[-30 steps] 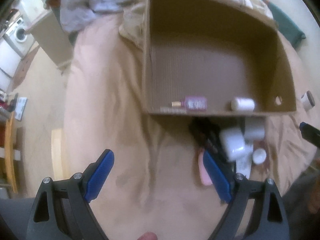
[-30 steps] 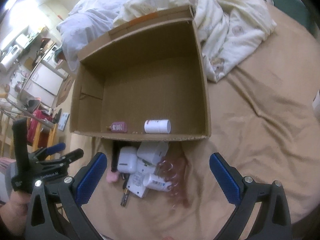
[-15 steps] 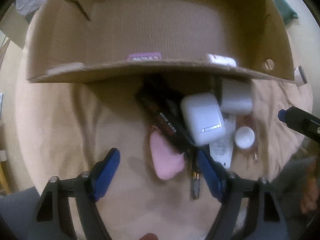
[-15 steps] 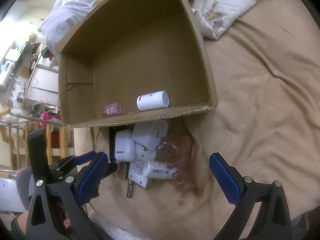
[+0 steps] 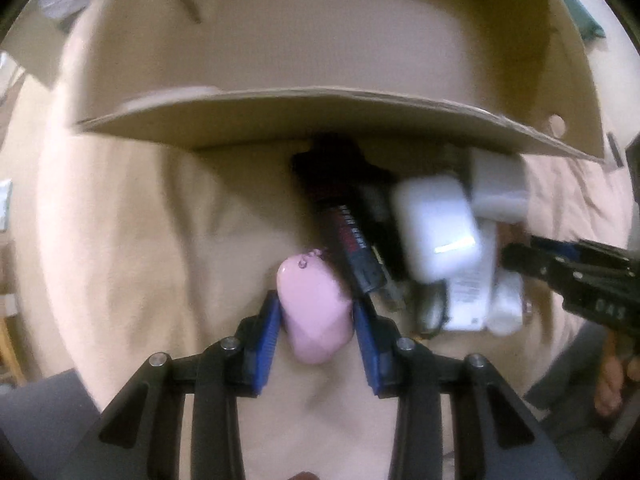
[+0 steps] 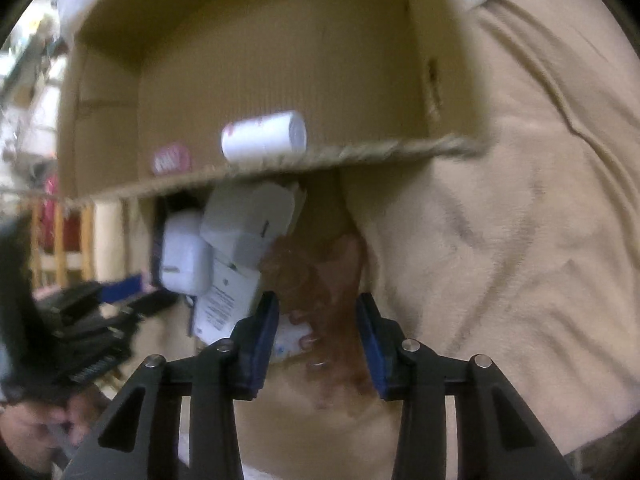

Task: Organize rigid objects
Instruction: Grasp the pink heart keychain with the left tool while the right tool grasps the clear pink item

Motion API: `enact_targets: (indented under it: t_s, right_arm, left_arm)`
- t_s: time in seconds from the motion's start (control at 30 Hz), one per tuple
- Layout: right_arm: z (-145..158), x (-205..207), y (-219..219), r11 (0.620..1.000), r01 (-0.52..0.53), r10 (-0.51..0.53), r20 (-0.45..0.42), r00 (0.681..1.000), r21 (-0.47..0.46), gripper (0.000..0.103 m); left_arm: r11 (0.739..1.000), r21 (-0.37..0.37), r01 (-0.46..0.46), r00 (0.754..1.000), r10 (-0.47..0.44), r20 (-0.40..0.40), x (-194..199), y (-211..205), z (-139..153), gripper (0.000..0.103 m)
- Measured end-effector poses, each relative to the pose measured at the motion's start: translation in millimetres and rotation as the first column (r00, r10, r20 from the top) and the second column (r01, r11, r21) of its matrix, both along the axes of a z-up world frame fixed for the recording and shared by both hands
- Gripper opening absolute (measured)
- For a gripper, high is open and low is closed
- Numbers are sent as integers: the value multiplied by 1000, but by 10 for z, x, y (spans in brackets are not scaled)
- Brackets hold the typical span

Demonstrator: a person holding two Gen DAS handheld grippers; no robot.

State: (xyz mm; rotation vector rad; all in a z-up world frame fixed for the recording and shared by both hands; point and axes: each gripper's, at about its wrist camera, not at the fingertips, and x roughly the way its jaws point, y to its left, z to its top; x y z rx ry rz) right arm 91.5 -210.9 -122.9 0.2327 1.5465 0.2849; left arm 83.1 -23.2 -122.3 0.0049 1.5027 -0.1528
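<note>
left gripper (image 5: 314, 320) has just closed onto the pink case (image 5: 314, 312), right gripper (image 6: 316, 324) closing around a translucent reddish item (image 6: 320, 280); lift each straight up into the cardboard box (image 5: 320, 108).

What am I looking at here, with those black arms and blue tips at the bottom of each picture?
Those are two hand-held grasping tools; a person holds one in each hand, and each carries a camera looking along its fingers. One picture comes from the left tool, which has just been closing and now pinches a pink case. The other comes from the right tool, also just closing around a reddish see-through item; its grip is unclear. Everything lies on a tan blanket beside a cardboard box: white cases and a dark tube.
</note>
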Motion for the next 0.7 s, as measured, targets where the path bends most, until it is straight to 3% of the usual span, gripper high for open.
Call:
enact_targets:
  t_s: [0.17, 0.27, 0.37, 0.53, 0.6, 0.7]
  right_arm:
    - [13, -22, 31, 998, -17, 19, 29, 999, -62, 35]
    - [54, -19, -38, 994, 10, -5, 53, 999, -110, 31]
    - [-34, -1, -35, 993, 11, -9, 21, 1000, -120, 31]
    - [-118, 32, 61, 990, -14, 17, 17, 1000, -138, 29]
    - [-106, 40, 62, 990, -9, 13, 28, 1000, -143, 19]
    - [-14, -7, 0, 991, -8, 16, 53, 998, -137, 19]
  left_arm:
    - [995, 61, -73, 997, 72, 25, 107, 218, 14, 33]
    - [995, 61, -74, 997, 73, 20, 124, 219, -13, 33]
    - [995, 82, -54, 998, 52, 25, 115, 159, -57, 33]
    - [995, 76, -61, 998, 60, 11, 196, 141, -159, 33]
    - [995, 58, -80, 997, 79, 14, 217, 152, -159, 33]
    - [996, 52, -78, 997, 77, 21, 229, 161, -135, 33]
